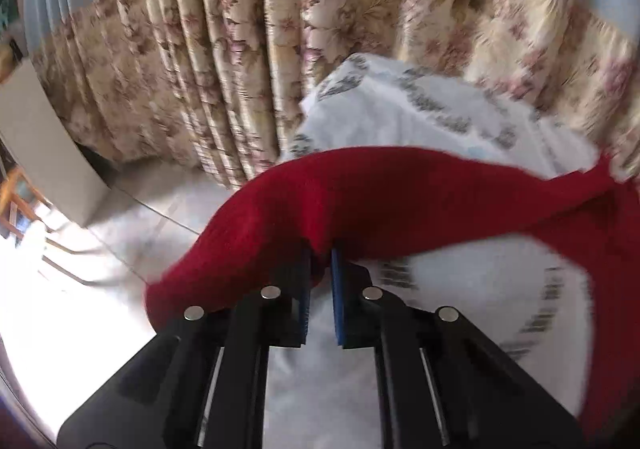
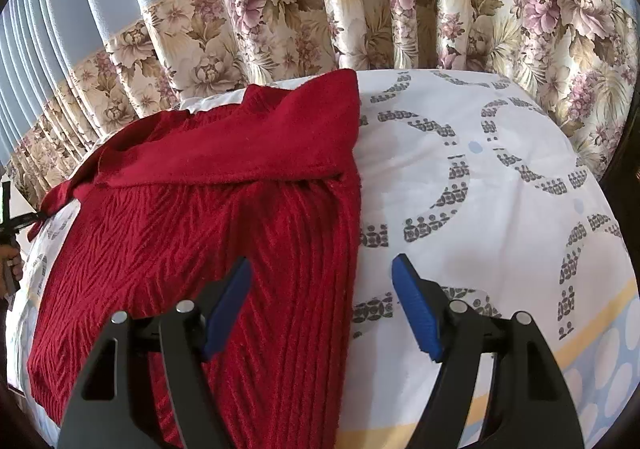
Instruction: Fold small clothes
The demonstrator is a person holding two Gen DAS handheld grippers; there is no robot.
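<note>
A red knit sweater [image 2: 192,225] lies on a white bedsheet [image 2: 480,185] with grey ring prints; one sleeve is folded across its upper part. In the left wrist view my left gripper [image 1: 320,251] is shut on a red sleeve [image 1: 360,193] that stretches in a band to the right, lifted off the sheet. That picture is blurred. In the right wrist view my right gripper [image 2: 320,269] stands open low over the sweater's right edge, its left blue pad over the knit and its right pad over bare sheet, with nothing pinched.
Floral curtains [image 2: 360,9] with a blue upper part hang close behind the bed. Pale floor [image 1: 100,289] and a beige box [image 1: 48,153] lie to the bed's left. A hand [image 2: 10,261] shows at the left edge of the right wrist view.
</note>
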